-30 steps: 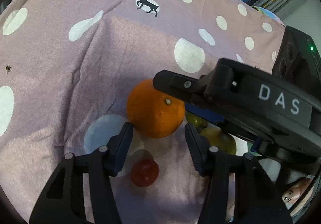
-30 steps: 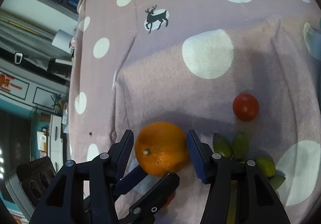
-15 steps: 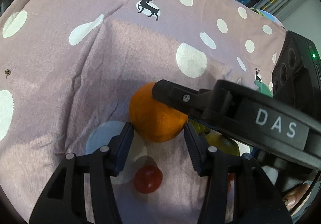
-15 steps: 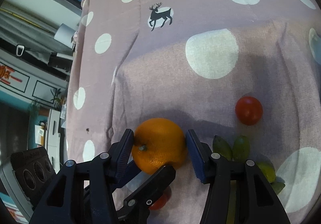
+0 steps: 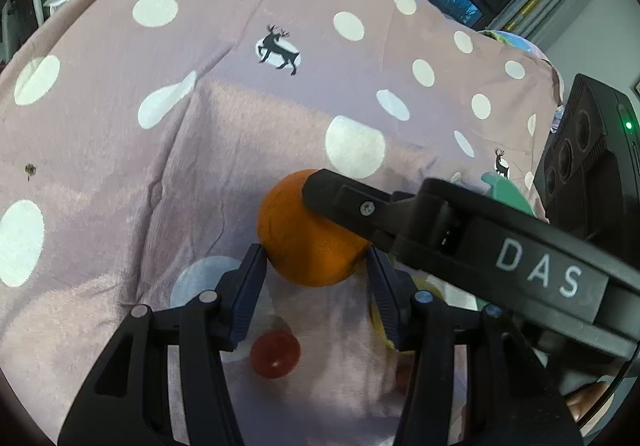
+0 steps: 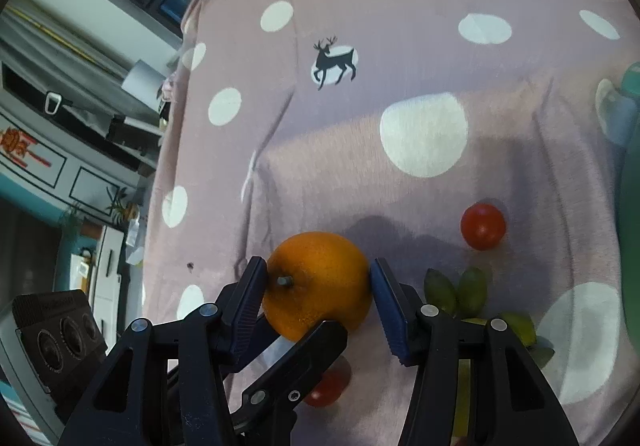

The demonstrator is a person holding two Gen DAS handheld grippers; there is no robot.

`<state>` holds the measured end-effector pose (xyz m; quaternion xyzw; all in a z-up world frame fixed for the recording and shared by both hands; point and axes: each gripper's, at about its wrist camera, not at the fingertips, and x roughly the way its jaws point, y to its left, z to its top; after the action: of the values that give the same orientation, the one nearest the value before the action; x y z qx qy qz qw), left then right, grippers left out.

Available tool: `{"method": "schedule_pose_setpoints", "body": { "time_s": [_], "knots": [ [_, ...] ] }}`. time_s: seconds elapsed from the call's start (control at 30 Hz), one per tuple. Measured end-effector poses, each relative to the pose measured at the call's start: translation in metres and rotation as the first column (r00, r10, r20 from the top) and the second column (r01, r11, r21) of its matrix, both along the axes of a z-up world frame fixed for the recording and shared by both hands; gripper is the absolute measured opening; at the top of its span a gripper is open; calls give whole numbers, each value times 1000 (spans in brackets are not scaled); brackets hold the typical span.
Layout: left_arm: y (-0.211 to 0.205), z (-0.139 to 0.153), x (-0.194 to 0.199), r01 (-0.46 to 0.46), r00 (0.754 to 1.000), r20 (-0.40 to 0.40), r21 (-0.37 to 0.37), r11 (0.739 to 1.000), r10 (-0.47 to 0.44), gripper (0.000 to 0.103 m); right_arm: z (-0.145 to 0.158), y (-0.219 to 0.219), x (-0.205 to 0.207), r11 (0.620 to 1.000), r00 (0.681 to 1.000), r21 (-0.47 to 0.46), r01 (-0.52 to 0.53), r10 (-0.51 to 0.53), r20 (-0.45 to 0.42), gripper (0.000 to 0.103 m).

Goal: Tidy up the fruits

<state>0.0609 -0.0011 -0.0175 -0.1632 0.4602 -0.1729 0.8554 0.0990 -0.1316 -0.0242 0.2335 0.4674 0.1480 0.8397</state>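
In the left wrist view, the orange sat clamped between the left gripper pads, with the right gripper's finger across its top. In the right wrist view, the right gripper also gripped the orange, above the spotted cloth.

Orange fruit, red tomato, mauve white-dotted deer-print cloth

Left tongs: matte black frame, blue ribbed pads, silver pivot screws. Right tongs: same build; its arm bears white "DAS" lettering, and its camera block shows a green light.
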Motion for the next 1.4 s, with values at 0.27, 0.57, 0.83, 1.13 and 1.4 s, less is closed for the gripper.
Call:
{"method": "schedule_pose_setpoints", "body": {
  "time_s": [0.27, 0.57, 0.83, 1.13, 1.4],
  "knots": [
    [-13, 16, -7, 25, 997, 69, -2, 1000, -25, 51, 21, -9, -15, 999, 996, -13, 49, -48, 75, 56],
    [-37, 26, -8, 69, 991, 119, 8, 998, -69, 51, 31, -30, -28, 994, 988, 11, 105, -106, 114, 56],
    [-59, 38, -12, 127, 977, 171, 5, 992, -126, 51, 43, -51, -42, 984, 972, 13, 176, -176, 156, 56],
    [-78, 45, -18, 166, 965, 204, 19, 986, -167, 50, 48, -74, -54, 973, 958, 42, 227, -231, 173, 56],
    [-92, 49, -23, 197, 954, 226, 16, 980, -196, 51, 53, -88, -64, 963, 944, 47, 266, -270, 189, 56]
  ]
}}
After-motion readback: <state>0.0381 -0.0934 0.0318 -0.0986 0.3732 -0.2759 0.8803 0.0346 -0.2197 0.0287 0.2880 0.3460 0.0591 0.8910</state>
